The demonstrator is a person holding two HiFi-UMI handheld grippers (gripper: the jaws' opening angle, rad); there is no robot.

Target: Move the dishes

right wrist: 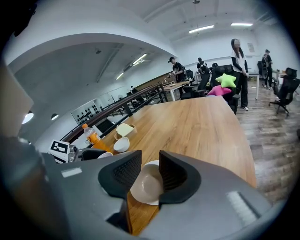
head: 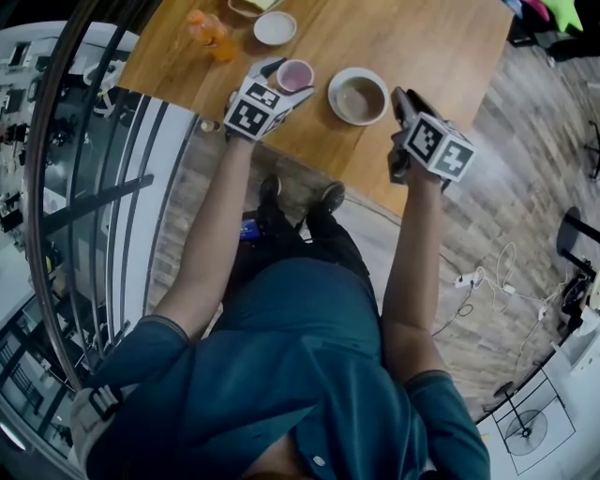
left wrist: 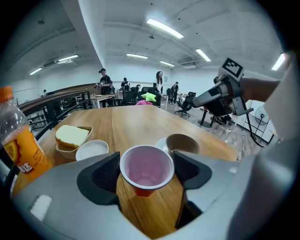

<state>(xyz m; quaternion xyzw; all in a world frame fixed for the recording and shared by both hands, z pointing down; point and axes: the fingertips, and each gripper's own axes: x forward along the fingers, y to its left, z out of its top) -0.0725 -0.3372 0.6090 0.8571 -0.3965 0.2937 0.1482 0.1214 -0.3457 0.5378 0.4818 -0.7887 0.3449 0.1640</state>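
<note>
A red cup (left wrist: 146, 168) with a pale pink inside sits between the jaws of my left gripper (left wrist: 146, 174), and its rim touches both pads. In the head view that cup (head: 294, 75) is over the wooden table (head: 431, 47), near its front edge. Right of it a beige bowl (head: 360, 97) rests on a white saucer (head: 334, 105). My right gripper (head: 401, 97) hovers just right of and above the bowl, apart from it. Its jaws stand a narrow gap apart with nothing between them, and the bowl (right wrist: 146, 186) shows through the gap.
An orange drink bottle (head: 211, 36) stands at the table's left. Beside it are a small white bowl (head: 275, 28) and a container with bread (left wrist: 71, 136). A railing (head: 84, 206) runs along the left. Cables (head: 497, 281) lie on the floor at right.
</note>
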